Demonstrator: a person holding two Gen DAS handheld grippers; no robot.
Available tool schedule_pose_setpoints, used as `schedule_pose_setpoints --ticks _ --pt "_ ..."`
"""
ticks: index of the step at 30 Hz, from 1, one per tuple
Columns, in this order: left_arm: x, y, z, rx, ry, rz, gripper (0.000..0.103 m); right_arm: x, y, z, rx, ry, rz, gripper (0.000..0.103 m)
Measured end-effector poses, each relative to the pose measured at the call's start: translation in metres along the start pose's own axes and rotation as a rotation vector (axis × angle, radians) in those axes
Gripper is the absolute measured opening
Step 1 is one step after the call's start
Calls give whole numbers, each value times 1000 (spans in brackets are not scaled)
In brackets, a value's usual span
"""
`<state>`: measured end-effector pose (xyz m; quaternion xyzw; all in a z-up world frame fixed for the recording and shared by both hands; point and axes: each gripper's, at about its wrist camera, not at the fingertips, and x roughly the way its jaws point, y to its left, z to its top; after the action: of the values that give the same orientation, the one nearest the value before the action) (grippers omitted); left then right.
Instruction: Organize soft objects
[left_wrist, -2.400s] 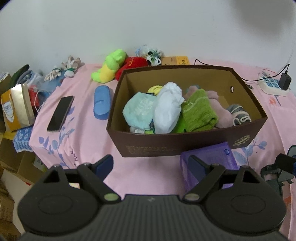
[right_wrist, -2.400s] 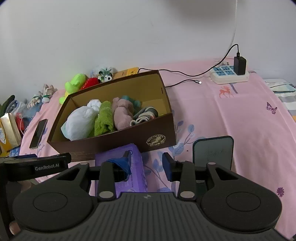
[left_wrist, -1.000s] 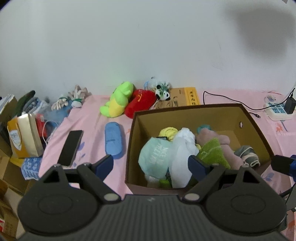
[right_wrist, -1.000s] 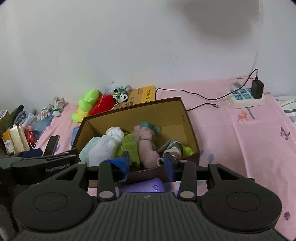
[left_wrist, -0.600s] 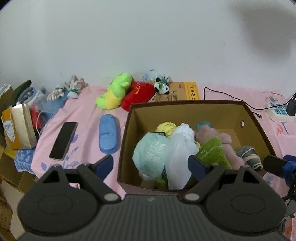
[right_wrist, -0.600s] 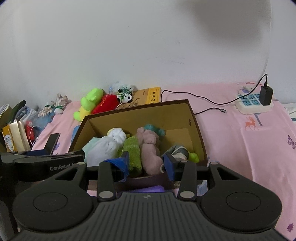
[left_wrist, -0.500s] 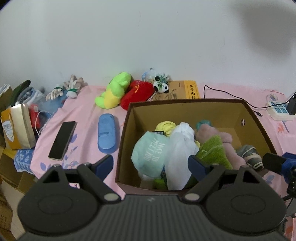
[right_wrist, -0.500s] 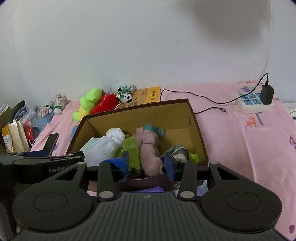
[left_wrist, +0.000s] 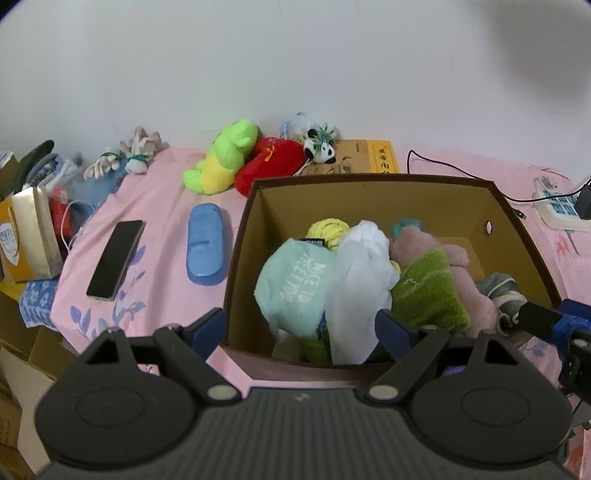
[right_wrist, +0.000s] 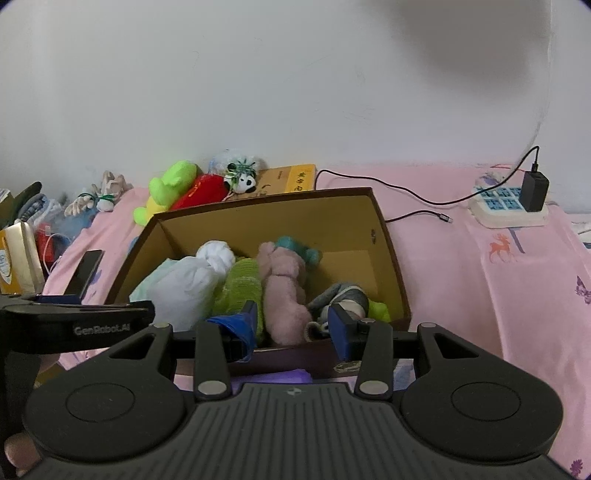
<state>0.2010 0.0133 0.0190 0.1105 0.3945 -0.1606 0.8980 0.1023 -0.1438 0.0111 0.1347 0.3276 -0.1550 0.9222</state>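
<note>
The brown cardboard box (left_wrist: 369, 206) at twelve o'clock, holding a mint cloth bundle (left_wrist: 295, 284), white bundle (left_wrist: 364, 273), green towel (left_wrist: 428, 291) and pink plush (right_wrist: 284, 291), fills more of both views than two seconds ago, the purple pack now nearly hidden. Both tools have risen empty over it, the left tool (left_wrist: 301, 328) wide, the right tool (right_wrist: 291, 325) narrower, which fits sorting inside. It sits on a pink bed sheet (right_wrist: 480, 280) against a white wall (left_wrist: 295, 74), with a green-and-yellow plush (left_wrist: 221, 162) at eleven.
</note>
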Motion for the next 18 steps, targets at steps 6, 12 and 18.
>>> schedule_pose_setpoints --ticks 6,12,18 --pt "2 0 -2 -6 11 -16 88 6 0 3 -8 15 -50 26" --pt "1 0 -4 -10 7 -11 88 8 5 7 -19 16 -68 26" --pt "3 0 -4 -9 21 13 88 10 7 7 -29 24 -79 26"
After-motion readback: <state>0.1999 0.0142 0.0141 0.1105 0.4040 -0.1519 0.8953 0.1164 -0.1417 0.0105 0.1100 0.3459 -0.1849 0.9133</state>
